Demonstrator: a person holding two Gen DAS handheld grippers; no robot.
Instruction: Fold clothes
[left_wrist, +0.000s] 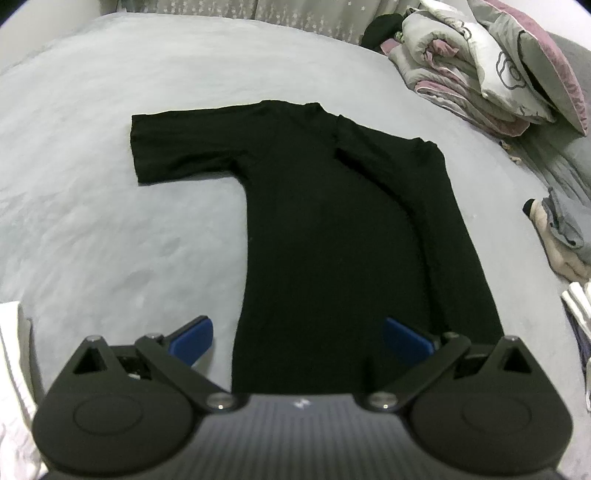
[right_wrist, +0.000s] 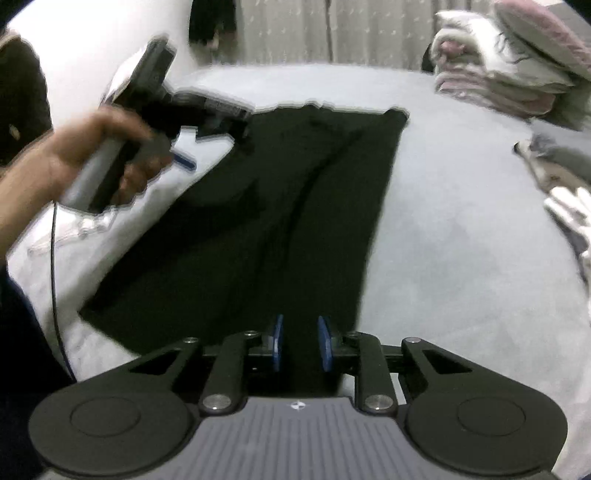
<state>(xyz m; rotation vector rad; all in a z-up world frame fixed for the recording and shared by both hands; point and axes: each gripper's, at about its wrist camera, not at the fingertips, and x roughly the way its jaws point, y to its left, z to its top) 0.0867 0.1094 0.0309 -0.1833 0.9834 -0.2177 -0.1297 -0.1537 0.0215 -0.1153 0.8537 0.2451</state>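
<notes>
A black T-shirt (left_wrist: 332, 229) lies flat on a grey bedspread (left_wrist: 110, 221), its right side and sleeve already turned in over the body while the left sleeve (left_wrist: 177, 147) lies spread out to the side. The left gripper (left_wrist: 298, 341) hangs over the hem end with its blue-padded jaws wide apart and empty. The right gripper (right_wrist: 300, 343) sits low at the hem near the folded edge, its jaws narrow with a gap between the pads; dark cloth shows in that gap, but whether the pads pinch any of it cannot be told. In the right wrist view, blurred by motion, the person's left hand (right_wrist: 92, 155) holds the other tool above the shirt's far side. The shirt looks thin, light and limp, likely to sag and crease when lifted, so a hold on an edge or corner, such as the open sleeve's cuff or the hem, would suit it best. Bedding (left_wrist: 491, 66) is heaped at the head of the bed, and other clothes (left_wrist: 565, 236) lie at the right.
</notes>
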